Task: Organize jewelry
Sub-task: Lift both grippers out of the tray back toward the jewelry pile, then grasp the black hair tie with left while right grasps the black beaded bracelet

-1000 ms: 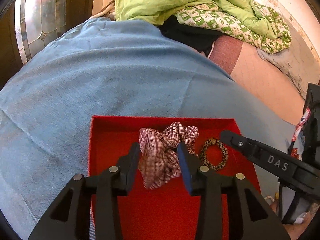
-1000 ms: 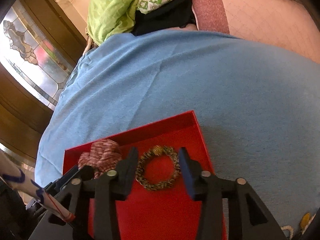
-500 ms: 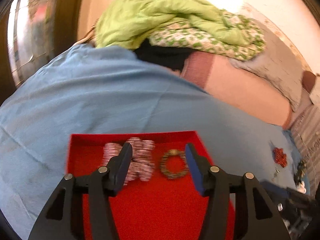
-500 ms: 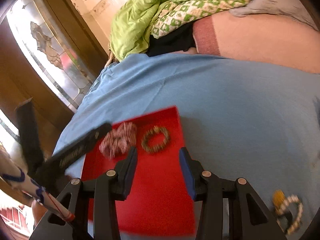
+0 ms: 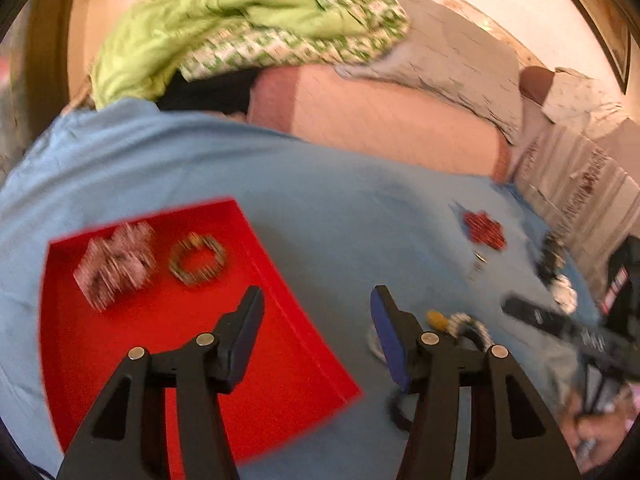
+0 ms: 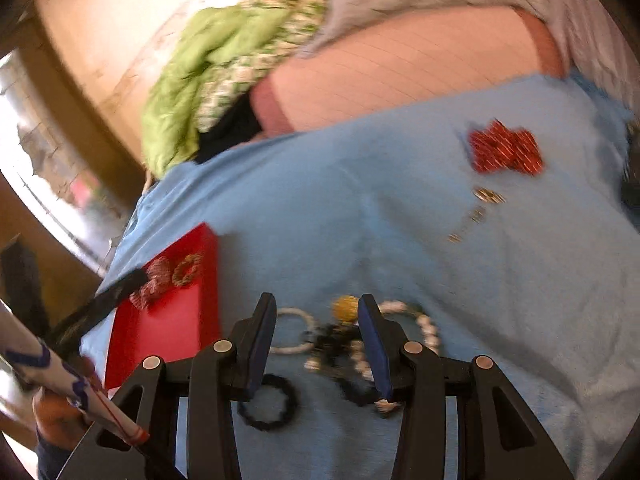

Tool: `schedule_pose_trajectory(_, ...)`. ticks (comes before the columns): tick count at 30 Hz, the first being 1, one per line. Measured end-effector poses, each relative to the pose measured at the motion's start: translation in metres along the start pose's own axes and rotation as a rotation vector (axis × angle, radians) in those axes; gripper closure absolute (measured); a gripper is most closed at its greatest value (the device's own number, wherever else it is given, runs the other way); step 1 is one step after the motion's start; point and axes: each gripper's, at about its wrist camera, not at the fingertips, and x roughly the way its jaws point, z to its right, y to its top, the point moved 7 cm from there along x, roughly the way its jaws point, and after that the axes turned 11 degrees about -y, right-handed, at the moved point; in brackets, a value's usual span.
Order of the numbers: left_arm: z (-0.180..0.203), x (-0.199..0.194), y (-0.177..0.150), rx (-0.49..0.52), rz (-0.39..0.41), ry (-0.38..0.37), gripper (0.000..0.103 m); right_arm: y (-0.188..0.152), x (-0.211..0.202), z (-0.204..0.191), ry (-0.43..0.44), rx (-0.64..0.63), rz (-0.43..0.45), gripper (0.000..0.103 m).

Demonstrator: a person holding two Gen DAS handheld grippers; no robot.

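The left gripper (image 5: 316, 300) hangs with its jaws spread wide and nothing between them, one finger over the right part of the red tray (image 5: 120, 368) and the other over the blue blanket (image 5: 340, 208) beside it. The tray lies on the blanket, and in its far half sit a checked scrunchie (image 5: 114, 266) and, just to its right, a speckled hair tie (image 5: 197, 258), close together but whether they touch is lost in the blur.

The right gripper (image 6: 317, 320) is also open wide and carries nothing. It hovers over a small heap of jewelry on the blanket: a white ring (image 6: 294, 332) near its left finger, a yellow bead (image 6: 346, 309) between the fingers, a white bead string (image 6: 424, 326) curling past the right finger, and a dark tangle (image 6: 340, 340) in the middle. A black hair tie (image 6: 269, 402) lies nearer the camera, partly under the left finger.

Farther out on the blanket rests a red patterned scrunchie (image 6: 505, 151), with a few small gold pieces (image 6: 486, 196) just in front of it, well apart from the tray. The picture is smeared, so the small pieces cannot be told more exactly.

Beyond the blanket lie a pink mattress (image 5: 380, 120) and a heap of green bedding (image 5: 224, 20)
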Motion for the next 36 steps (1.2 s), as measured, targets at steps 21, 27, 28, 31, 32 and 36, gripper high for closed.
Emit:
schedule_pose_trajectory(21,0.055,0.059,-0.099,0.167,-0.304,0.046,0.065,0.007,-0.012,0.021,0.033,0.021,-0.016,0.057)
schedule_pose_trajectory(27,0.067,0.074,-0.098,0.235,-0.3,0.059,0.093,-0.004,-0.004,0.02,0.007,-0.029,-0.06,0.057)
schedule_pose_trajectory(28,0.067,0.074,-0.098,0.236,-0.297,0.057,0.094,-0.006,-0.002,0.019,-0.002,-0.043,-0.071,0.057)
schedule_pose_trajectory(31,0.069,0.073,-0.096,0.227,-0.29,0.034,0.096,-0.015,0.008,0.021,-0.017,-0.059,-0.109,0.059)
schedule_pose_trajectory(32,0.07,0.071,-0.095,0.225,-0.283,0.022,0.096,-0.016,0.01,0.021,-0.02,-0.064,-0.116,0.063)
schedule_pose_trajectory(36,0.078,0.06,-0.084,0.238,-0.217,-0.015,0.096,-0.021,0.018,0.022,-0.058,-0.095,-0.13,0.066)
